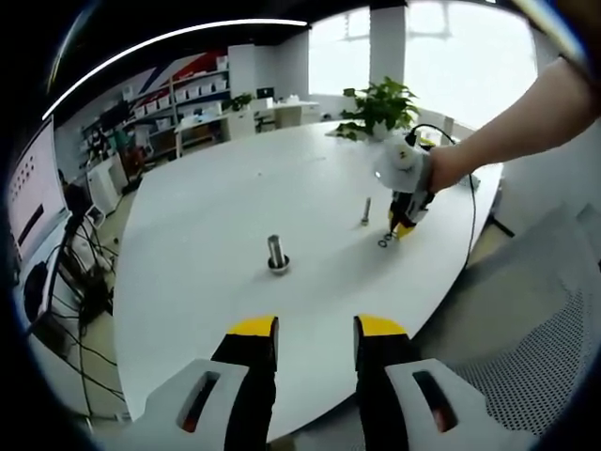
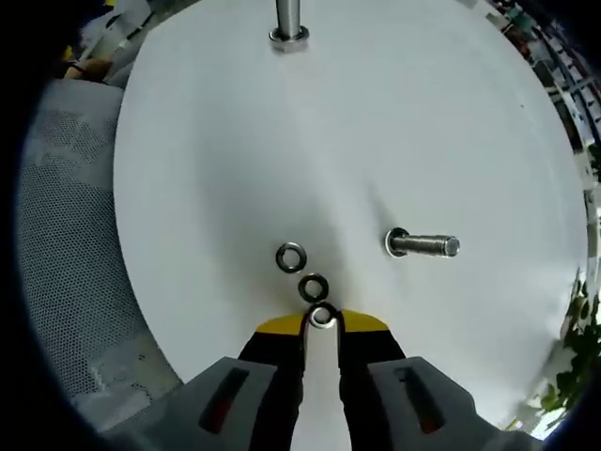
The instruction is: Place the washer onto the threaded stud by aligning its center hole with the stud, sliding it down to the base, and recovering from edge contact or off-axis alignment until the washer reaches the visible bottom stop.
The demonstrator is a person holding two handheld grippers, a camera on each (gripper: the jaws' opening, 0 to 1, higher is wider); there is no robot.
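Viewing along the right gripper (image 2: 321, 319): its yellow-tipped jaws are closed on a washer (image 2: 322, 316), pinching the ring at its rim just above the table (image 2: 188, 169). Two more washers (image 2: 301, 272) lie flat on the table right beyond the held one, in a short diagonal row, the nearer almost touching it. The stud (image 2: 424, 245), a threaded metal shaft with a collar at its base, stands near the washers, off to the right in this view and apart from them. A thicker, smooth post (image 2: 288, 21) on a round base stands well apart toward the table's middle.

The table is white, rounded, smooth and matte. Washers and stud sit near its edge, on the side where a mesh chair (image 2: 66, 254) is pulled close. The broad middle of the tabletop gives open room around both uprights.

The left gripper (image 1: 315, 329) hangs over the opposite edge, its jaws parted with nothing between them. In its view the right gripper works at the far edge, held by a hand (image 1: 449, 169), with a plant (image 1: 383, 105) behind it and shelves (image 1: 183, 103) beyond.
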